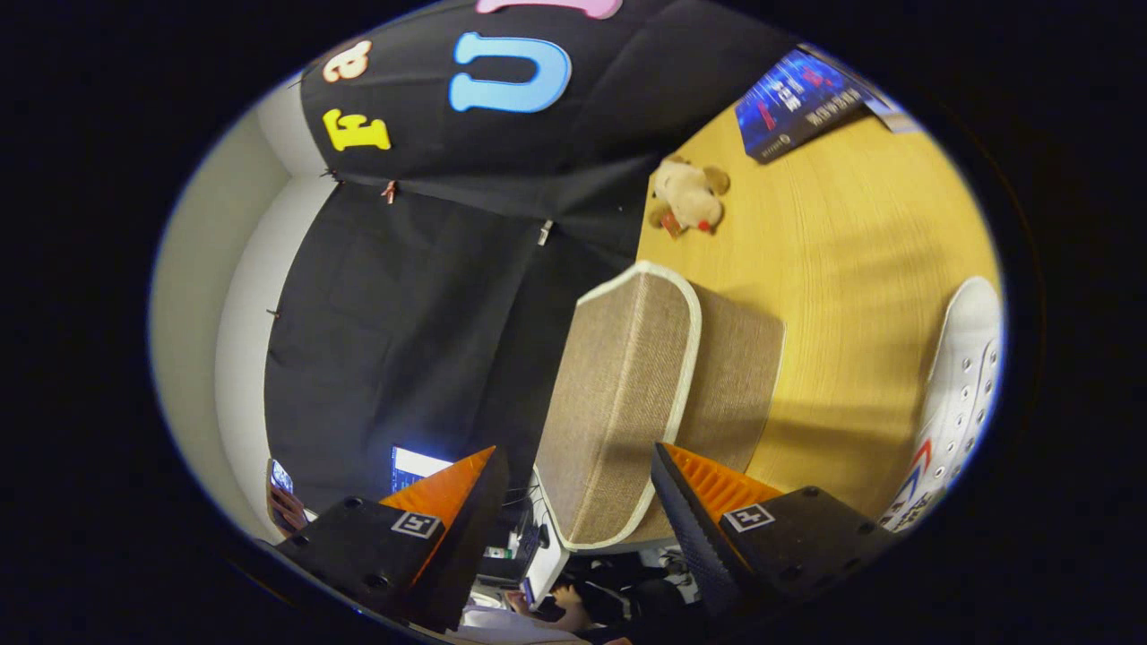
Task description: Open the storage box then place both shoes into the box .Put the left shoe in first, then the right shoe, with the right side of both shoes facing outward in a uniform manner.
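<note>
The storage box (618, 403) is beige fabric with white piping and stands on the wooden table (851, 251). Its trimmed panel faces me, with the box body (739, 376) behind it. My gripper (573, 452) is open, and the near end of that panel lies in the wide gap between the fingertips; neither finger presses on it. A white lace-up shoe (959, 394) with red and blue side marks lies on the table beyond the right finger, apart from the box. The view is rolled sideways, so the tabletop runs up one side.
A small tan plush toy (685, 197) sits on the table beyond the box, and a dark blue book (797, 103) lies farther off. Black cloth walls stand behind the table's edge. A person's hand (287, 506) and a lit screen (412, 466) show near the left finger.
</note>
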{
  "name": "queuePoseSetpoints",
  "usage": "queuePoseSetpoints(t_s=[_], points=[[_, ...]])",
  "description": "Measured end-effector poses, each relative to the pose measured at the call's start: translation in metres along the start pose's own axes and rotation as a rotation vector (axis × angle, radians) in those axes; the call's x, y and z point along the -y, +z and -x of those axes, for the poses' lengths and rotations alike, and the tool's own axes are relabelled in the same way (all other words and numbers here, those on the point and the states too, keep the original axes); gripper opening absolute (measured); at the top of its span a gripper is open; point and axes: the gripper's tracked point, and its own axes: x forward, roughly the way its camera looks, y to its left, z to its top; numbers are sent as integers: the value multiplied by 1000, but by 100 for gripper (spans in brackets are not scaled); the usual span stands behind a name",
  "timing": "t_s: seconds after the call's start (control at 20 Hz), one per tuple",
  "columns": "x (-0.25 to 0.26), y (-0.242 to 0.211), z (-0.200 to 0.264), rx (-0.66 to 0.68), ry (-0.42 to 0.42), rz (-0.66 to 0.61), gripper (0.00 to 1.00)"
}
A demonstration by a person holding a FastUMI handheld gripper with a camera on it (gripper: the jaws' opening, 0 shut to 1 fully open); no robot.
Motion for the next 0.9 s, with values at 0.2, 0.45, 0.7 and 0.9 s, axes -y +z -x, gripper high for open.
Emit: queuePoseSetpoints(t_s=[0.2,0.45,0.7,0.9], points=[[24,-5,-18,-30,46,-124,98],[26,-1,-29,-34,156,-239,96],[32,-4,-34,-60,236,-331,62],[21,-12,-28,-57,322,-301,26]])
